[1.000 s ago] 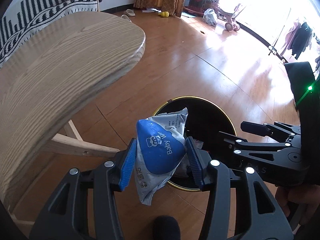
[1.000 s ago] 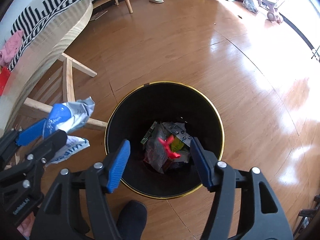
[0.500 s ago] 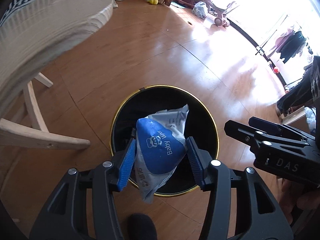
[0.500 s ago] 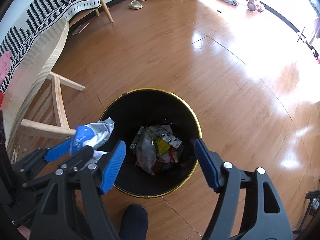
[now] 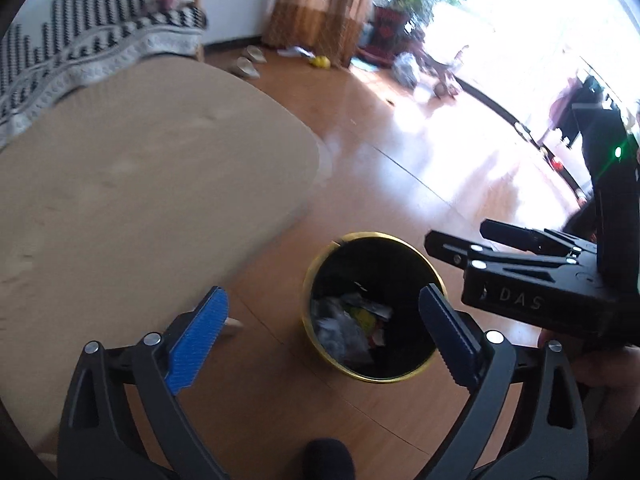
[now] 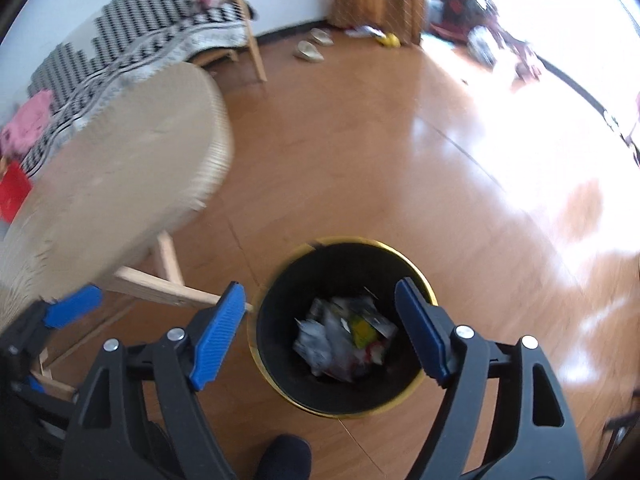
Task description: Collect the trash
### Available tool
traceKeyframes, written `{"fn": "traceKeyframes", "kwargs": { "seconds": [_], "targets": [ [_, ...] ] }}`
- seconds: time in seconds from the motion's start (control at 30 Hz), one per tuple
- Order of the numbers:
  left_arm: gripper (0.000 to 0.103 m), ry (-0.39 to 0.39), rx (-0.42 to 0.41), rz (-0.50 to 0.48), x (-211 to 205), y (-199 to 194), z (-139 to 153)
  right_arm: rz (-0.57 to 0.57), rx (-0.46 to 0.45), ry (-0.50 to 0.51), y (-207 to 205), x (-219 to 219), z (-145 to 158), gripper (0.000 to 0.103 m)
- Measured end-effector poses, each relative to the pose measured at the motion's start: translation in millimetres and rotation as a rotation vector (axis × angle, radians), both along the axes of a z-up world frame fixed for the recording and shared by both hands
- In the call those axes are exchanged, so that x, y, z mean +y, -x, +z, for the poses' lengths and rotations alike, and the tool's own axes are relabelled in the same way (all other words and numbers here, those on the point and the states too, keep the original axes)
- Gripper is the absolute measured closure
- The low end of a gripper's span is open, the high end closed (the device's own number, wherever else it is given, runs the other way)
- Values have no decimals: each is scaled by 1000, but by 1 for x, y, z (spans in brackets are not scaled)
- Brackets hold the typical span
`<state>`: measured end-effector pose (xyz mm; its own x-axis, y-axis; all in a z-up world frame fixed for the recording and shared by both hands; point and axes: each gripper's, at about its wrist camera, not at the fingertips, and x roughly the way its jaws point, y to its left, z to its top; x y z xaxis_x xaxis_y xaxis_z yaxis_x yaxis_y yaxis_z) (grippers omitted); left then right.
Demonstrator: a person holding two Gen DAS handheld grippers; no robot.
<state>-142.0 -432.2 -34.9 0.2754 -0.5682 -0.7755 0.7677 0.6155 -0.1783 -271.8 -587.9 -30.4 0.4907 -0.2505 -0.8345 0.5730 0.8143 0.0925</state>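
Left wrist view shows the left gripper (image 5: 322,324) spread wide and holding nothing, its blue pads (image 5: 198,330) well apart, with the trash bin (image 5: 344,372) below and just ahead of its tips. I judge the wide jaws suit a drop over the bin — whatever it carried would be among the trash (image 5: 348,330) at the bottom, a crumpled heap of wrappers in grey, yellow and red, too blurred to sort out.

From the right wrist view the right gripper (image 6: 320,328) hangs likewise wide and unloaded, the black bin (image 6: 276,364) with its gold rim framed between its fingers, the trash (image 6: 344,340) straight beneath. To its left the other tool's blue pad (image 6: 74,306) shows at the frame's edge, beside the wooden table (image 6: 120,184) — the two tools are held close together over the same spot.

A red object (image 6: 14,196) sits on the table's far left; whether it counts as rubbish I cannot tell. Both views are smeared, which suggests the tools are moving.
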Motion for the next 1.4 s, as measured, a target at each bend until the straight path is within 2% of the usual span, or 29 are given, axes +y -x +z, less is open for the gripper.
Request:
{"fn": "traceKeyframes", "kwargs": {
  "seconds": [0.17,0.33,0.47,0.73,0.9,1.0,1.4],
  "targets": [
    [9,-18,-55,194,84,-57,27,145,-61,23,-63,67,26,26],
    [9,-53,-121,408,192,-108,48,293,-95,29,-127,140,44,26],
    [9,-69,-148,559,277,-131,57,415,-122,27,-177,210,54,25],
    [9,-110,-173,742,391,-150,59,563,-127,54,-237,321,55,20],
    [9,-114,-179,793,424,-157,58,592,-118,91,-249,352,47,17],
    [9,-120,-177,796,428,-162,58,598,-105,96,-255,363,43,17],
    [9,-117,-182,796,422,-162,58,589,-94,104,-257,358,33,16]
  ]
}}
